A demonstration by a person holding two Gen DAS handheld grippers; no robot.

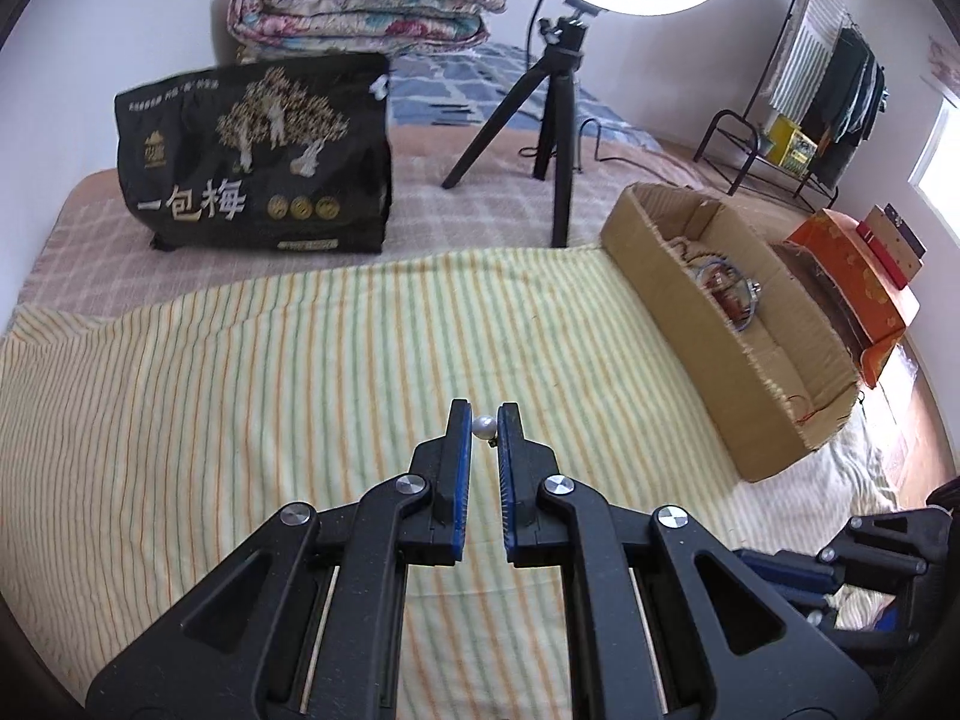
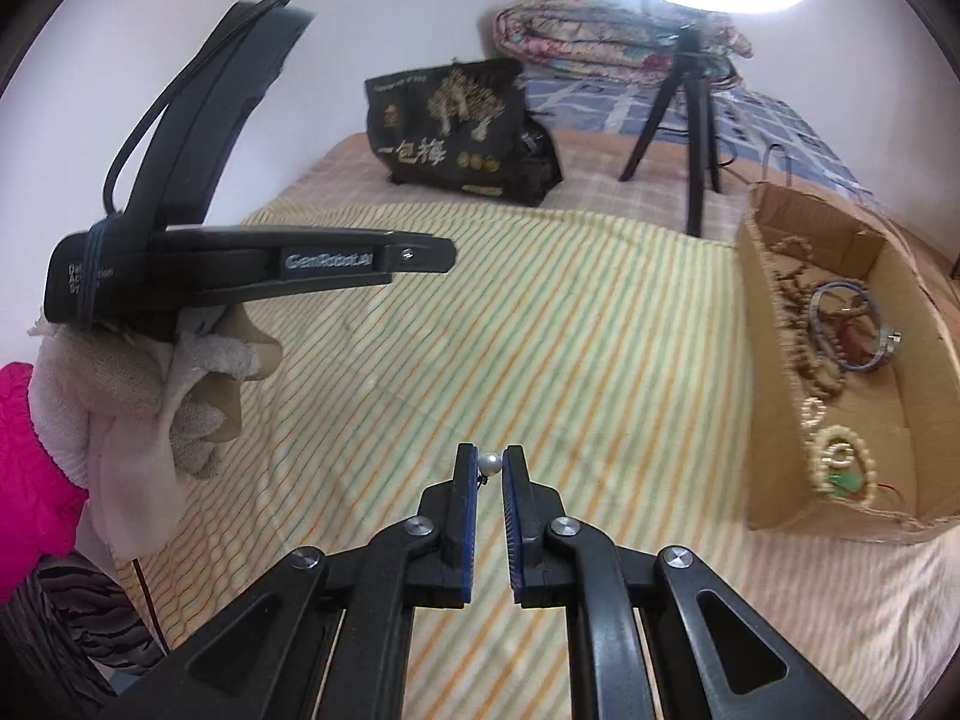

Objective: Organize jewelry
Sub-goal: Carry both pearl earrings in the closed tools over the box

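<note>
My left gripper is shut on a small white pearl earring, held at the fingertips above the striped cloth. My right gripper is shut on another white pearl earring, also above the cloth. A cardboard box lies to the right and holds bracelets and bead strings. The left gripper's body, held by a gloved hand, shows at the left of the right wrist view. The right gripper shows at the lower right of the left wrist view.
A black printed bag stands at the back of the bed. A black tripod with a ring light stands behind the cloth. A folded quilt lies against the wall. An orange box sits beyond the cardboard box.
</note>
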